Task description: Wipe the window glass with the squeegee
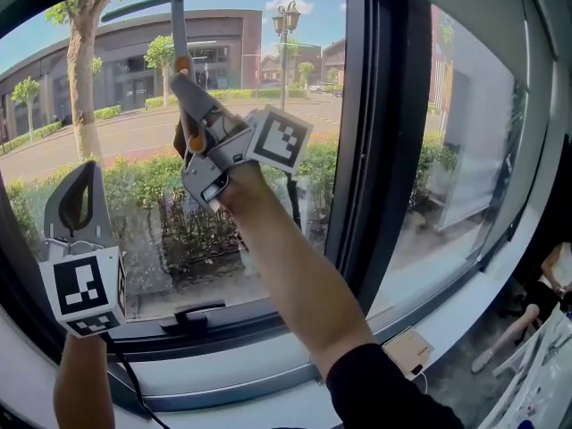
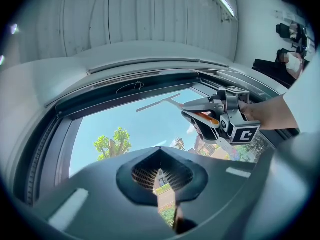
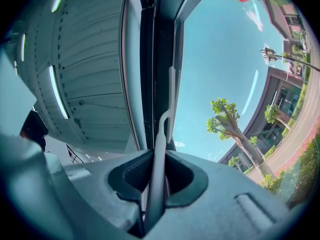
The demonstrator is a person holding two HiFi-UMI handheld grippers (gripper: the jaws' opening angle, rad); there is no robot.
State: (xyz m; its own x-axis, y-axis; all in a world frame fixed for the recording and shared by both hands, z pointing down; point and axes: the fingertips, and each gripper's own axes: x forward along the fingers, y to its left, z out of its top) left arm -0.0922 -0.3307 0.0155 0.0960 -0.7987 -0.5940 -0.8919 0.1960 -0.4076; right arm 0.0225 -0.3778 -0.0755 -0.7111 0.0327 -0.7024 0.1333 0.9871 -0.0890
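while the right hand-held gripper (image 1: 185, 83) squeezes the squeegee (image 1: 178, 16) handle, its blade sits above it on the window glass (image 1: 107, 105); the left hand-held gripper (image 1: 79, 199) hangs lower, closed and empty.

Grey left claw (image 1: 79, 186) and right claw (image 1: 182, 71) carry black-white marker cubes (image 1: 82, 291); sleeve (image 1: 393, 391) black.

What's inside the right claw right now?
The squeegee handle, clamped between the jaws of the right claw, blade up by the window glass. The handle's lower end is covered by the claw body.
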